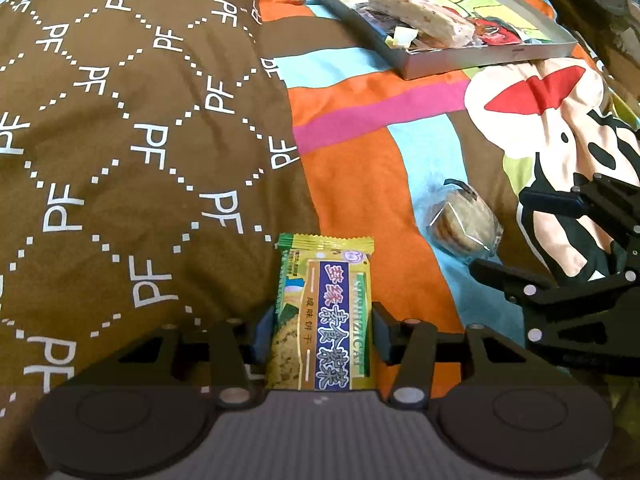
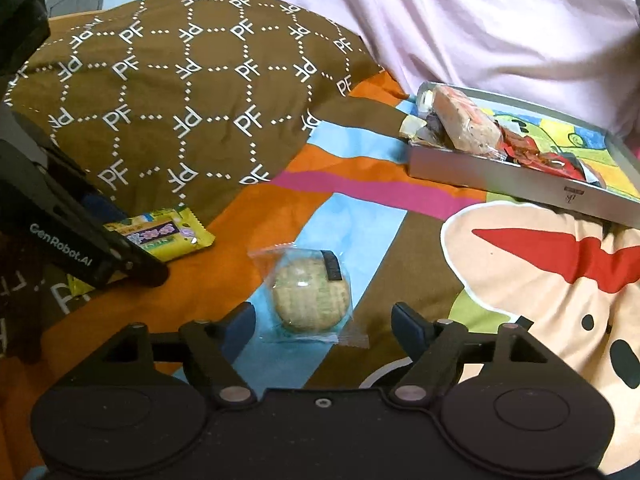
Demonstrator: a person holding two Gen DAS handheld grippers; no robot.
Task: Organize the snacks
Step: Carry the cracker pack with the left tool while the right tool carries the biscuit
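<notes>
My left gripper [image 1: 322, 330] is shut on a yellow-green biscuit packet [image 1: 326, 312], its pads pressing both long sides; the packet also shows in the right wrist view [image 2: 168, 236]. A round cookie in clear wrap [image 2: 310, 296] lies on the bedspread just ahead of my right gripper [image 2: 324, 326], which is open with the cookie's near edge between its fingertips. The cookie also shows in the left wrist view [image 1: 464, 222]. A shallow silver tin tray [image 2: 500, 170] holding several snacks lies at the far right; it also shows in the left wrist view [image 1: 480, 58].
A brown pillow with white PF lettering [image 1: 120, 140] rises to the left. Pink bedding [image 2: 480, 28] lies behind the tray. The colourful cartoon bedspread [image 2: 540, 272] covers the rest. My right gripper's black frame [image 1: 580, 280] sits close at the left gripper's right.
</notes>
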